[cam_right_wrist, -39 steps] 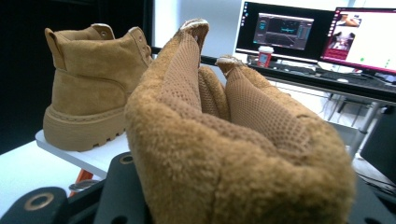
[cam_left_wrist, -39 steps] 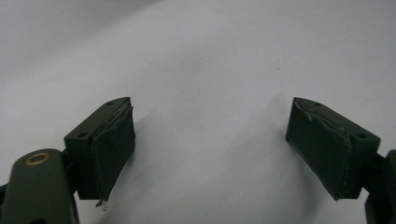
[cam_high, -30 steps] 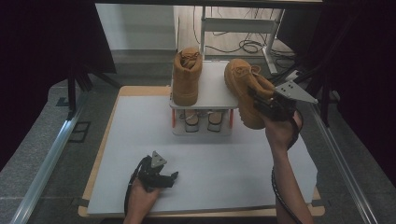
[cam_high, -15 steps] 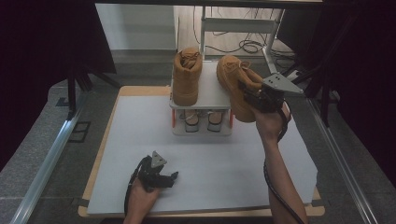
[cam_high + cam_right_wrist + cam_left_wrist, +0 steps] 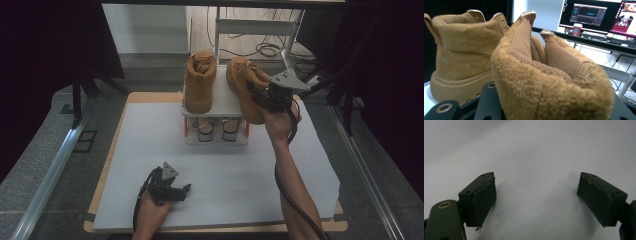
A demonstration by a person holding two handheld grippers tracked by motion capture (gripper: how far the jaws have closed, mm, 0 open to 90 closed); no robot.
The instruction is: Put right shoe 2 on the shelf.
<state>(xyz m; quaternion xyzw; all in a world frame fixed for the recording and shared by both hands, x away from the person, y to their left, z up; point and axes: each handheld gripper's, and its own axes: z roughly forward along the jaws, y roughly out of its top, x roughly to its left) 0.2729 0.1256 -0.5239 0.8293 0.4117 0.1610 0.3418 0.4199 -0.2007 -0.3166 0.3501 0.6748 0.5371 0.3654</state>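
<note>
The right gripper (image 5: 260, 97), its fingers clenched on the collar of the right boot (image 5: 245, 87), holds it tilted over the rack's (image 5: 225, 102) right edge, beside the standing left boot (image 5: 200, 82), while the left gripper (image 5: 175, 192) rests released on the near worktop (image 5: 240, 165).

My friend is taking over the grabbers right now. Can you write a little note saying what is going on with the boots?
Right gripper: shut on the heel collar of the second tan boot, tilted over the white rack's top shelf.
Left gripper: open, holding nothing, on the white mat.
Done: first tan boot stands upright on the top shelf.
Left: set the second boot beside it and let go.
</note>
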